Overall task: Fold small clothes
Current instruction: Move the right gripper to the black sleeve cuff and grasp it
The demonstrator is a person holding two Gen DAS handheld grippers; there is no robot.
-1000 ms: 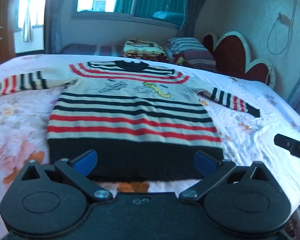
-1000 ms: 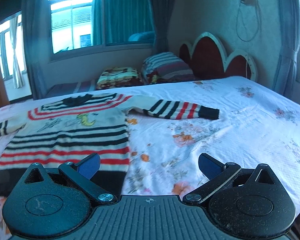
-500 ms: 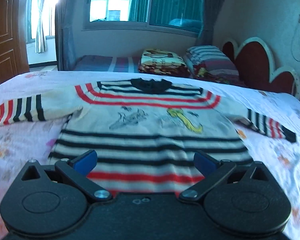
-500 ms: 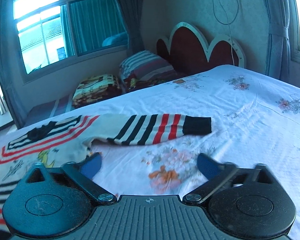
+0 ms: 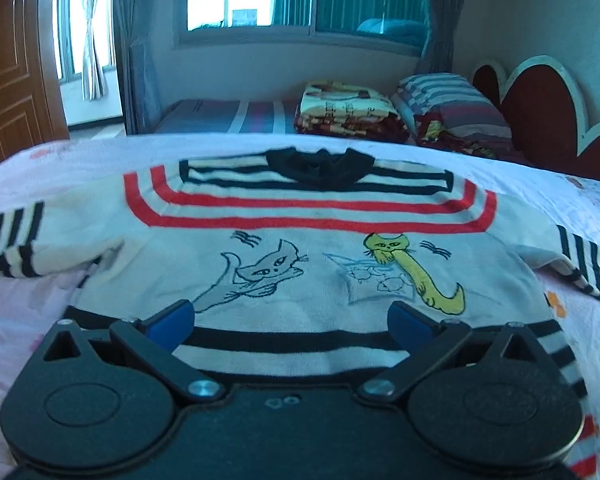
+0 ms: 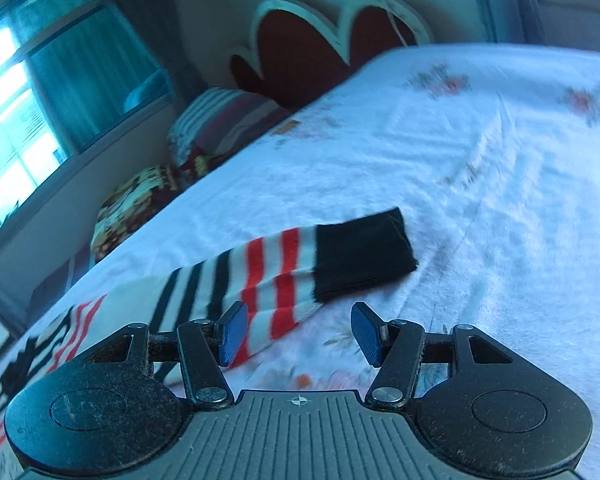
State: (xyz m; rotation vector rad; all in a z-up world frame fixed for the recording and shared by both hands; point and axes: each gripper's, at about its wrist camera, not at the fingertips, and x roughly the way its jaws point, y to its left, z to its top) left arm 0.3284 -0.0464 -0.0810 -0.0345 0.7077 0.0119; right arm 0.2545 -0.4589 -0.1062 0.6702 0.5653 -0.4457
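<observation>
left hand-held gripper [image 5: 290,322] wide apart over sweater [image 5: 300,248], right hand-held gripper [image 6: 296,332] (closing) above sleeve [image 6: 284,276]

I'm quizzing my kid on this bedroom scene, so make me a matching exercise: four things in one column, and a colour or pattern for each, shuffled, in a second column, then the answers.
Things:
1. collar
2. right-hand cat
3. cuff
4. sheet

Descriptions:
A. yellow
B. white with flowers
C. black, at the sweater's top, by the black stripes
D. black, at the end of a striped sleeve

Pairs: 1-C, 2-A, 3-D, 4-B
</observation>
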